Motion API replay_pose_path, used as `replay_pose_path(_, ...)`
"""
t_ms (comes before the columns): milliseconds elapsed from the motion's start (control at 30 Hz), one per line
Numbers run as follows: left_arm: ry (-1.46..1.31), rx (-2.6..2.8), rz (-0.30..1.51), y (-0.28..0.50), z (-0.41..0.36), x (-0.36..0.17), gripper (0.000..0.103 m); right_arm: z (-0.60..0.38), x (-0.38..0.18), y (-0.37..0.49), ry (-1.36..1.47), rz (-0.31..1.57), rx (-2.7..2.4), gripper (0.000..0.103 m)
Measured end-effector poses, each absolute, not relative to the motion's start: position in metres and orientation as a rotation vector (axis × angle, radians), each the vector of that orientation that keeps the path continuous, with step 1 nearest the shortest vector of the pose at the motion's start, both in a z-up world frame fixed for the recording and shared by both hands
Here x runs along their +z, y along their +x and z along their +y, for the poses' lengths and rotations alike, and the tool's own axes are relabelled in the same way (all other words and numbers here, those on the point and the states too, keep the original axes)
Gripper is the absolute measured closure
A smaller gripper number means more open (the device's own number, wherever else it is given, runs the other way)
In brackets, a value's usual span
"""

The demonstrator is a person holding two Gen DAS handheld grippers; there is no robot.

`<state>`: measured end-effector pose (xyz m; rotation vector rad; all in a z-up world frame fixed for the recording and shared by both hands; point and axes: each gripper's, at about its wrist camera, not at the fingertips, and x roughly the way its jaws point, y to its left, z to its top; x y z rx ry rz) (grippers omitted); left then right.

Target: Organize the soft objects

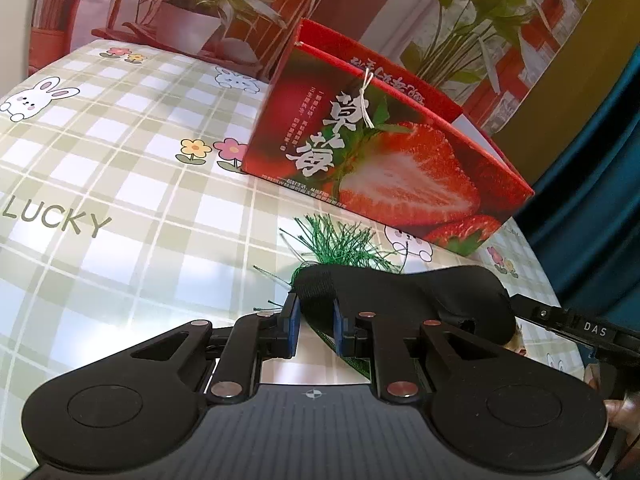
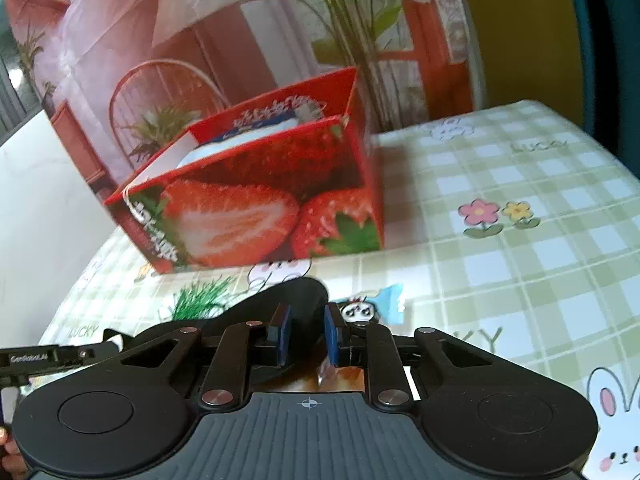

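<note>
Left wrist view: the left gripper (image 1: pixel 314 322) clamps the strap end of a black eye mask (image 1: pixel 404 296) at six o'clock — the strawberry box (image 1: pixel 384 160) stands at one o'clock.

Right wrist view: the right gripper (image 2: pixel 306 330) pinches the mask's other end — the box sits at eleven o'clock on the checked tablecloth (image 2: pixel 500 200).

A black sleep mask (image 1: pixel 404 296) lay flat on the checked worktop (image 1: pixel 120 152), its strap end pinched in the left tool (image 1: pixel 314 326). Green fringe (image 1: pixel 344 242) fanned out behind it, before an open strawberry-printed box (image 1: pixel 384 160)
</note>
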<state>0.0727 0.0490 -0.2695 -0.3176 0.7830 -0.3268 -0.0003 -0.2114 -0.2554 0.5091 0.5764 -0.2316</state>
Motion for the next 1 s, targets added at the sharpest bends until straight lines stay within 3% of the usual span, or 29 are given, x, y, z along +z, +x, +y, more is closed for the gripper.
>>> replay_pose_path(133,-0.318,-0.33,0.791,0.073,0.049,-0.271,0.085,-0.206,-0.258,0.003,0.491,0.593,-0.226,0.076)
replay_pose_path(200,-0.323,-0.332,0.8,0.074,0.048,-0.273,0.085,-0.206,-0.258,0.005,0.493,0.596,-0.216,0.062)
replay_pose_path(467,-0.316,-0.344,0.838,0.077,0.043,-0.281,0.085,-0.207,-0.259,0.021,0.44,0.614,-0.209,0.054)
replay_pose_path(733,-0.313,-0.339,0.845,0.076,0.041,-0.284,0.085,-0.208,-0.259,0.022,0.423,0.61,-0.202,0.075)
replay_pose_path(1000,-0.329,-0.327,0.763,0.071,0.047,-0.27,0.09,-0.206,-0.25,0.016,0.415,0.576,-0.181,0.086)
